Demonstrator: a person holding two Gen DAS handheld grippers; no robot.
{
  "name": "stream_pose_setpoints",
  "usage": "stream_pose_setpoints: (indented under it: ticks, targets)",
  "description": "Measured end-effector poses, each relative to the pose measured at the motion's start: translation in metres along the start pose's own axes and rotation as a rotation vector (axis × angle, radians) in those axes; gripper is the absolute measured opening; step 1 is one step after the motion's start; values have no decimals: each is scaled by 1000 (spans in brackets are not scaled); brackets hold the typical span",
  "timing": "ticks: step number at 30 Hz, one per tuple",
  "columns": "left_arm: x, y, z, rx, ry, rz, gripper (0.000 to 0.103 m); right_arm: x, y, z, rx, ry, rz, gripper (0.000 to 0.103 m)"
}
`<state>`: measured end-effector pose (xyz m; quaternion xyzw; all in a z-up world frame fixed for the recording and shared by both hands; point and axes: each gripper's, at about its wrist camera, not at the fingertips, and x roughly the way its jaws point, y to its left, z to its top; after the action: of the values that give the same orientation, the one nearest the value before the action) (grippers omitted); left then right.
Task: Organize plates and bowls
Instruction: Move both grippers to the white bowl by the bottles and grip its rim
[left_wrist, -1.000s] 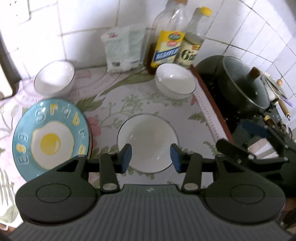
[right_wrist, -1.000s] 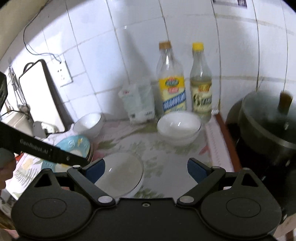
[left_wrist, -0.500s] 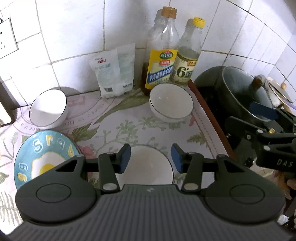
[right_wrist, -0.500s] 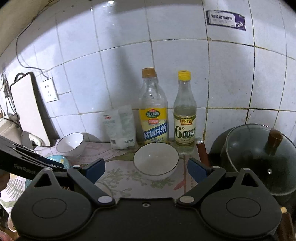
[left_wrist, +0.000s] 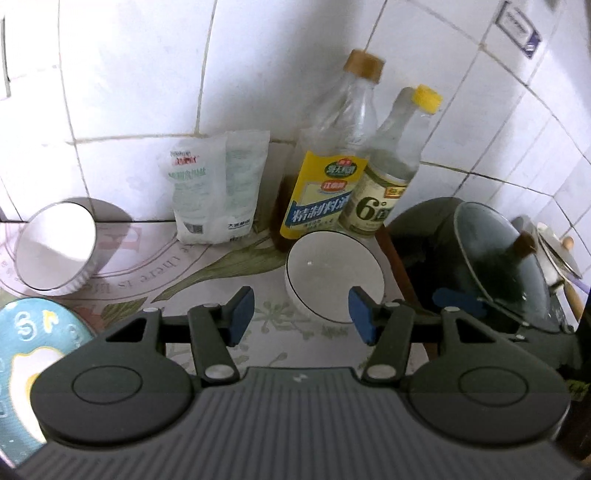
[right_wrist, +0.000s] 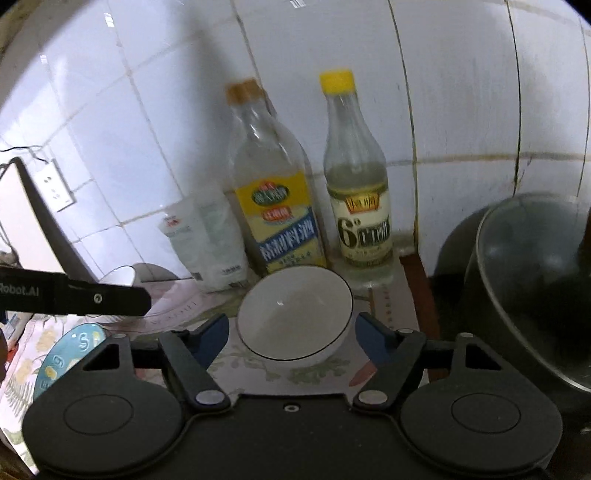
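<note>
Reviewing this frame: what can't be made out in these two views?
- Egg plate: left wrist view, cut by the left edge and hidden behind the left gripper's body.
- Far bowl: right wrist view, mostly behind the other gripper's black finger.
- Pot: right wrist view, cut off at right; contents dark.

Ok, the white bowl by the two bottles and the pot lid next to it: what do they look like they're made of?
White bowl: probably glazed ceramic, glossy white with a thin dark rim line and a small highlight inside; melamine can't be ruled out. Pot lid: looks like clear glass in a metal rim, since the dark pot shows through it, with a brown knob, maybe wood or plastic.
</note>
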<state>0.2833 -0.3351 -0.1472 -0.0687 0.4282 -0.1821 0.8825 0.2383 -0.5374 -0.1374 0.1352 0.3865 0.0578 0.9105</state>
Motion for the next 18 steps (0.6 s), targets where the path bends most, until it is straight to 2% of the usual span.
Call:
stream_pose_setpoints:
  ticks: [2, 4, 12, 15, 17, 18]
  targets:
    - [15, 1, 1, -15, 9, -11, 54, 12, -7, 0, 37, 27, -13, 71]
    - [27, 3, 0, -44, 25, -18, 54, 23, -15, 1, 74, 57, -28, 58]
    - [69, 8, -3, -90, 87, -24, 49, 50, -34, 0, 167, 108, -11, 52]
    - [84, 7, -1, -79, 120, -14, 35, 57, -38, -1, 200, 106, -39, 38]
    - [96, 3, 2, -46, 146, 12, 27, 61, -41, -2, 213, 93, -75, 36]
    - [100, 1, 3, -25, 148, 26, 25, 64, -42, -2, 219, 97, -70, 31]
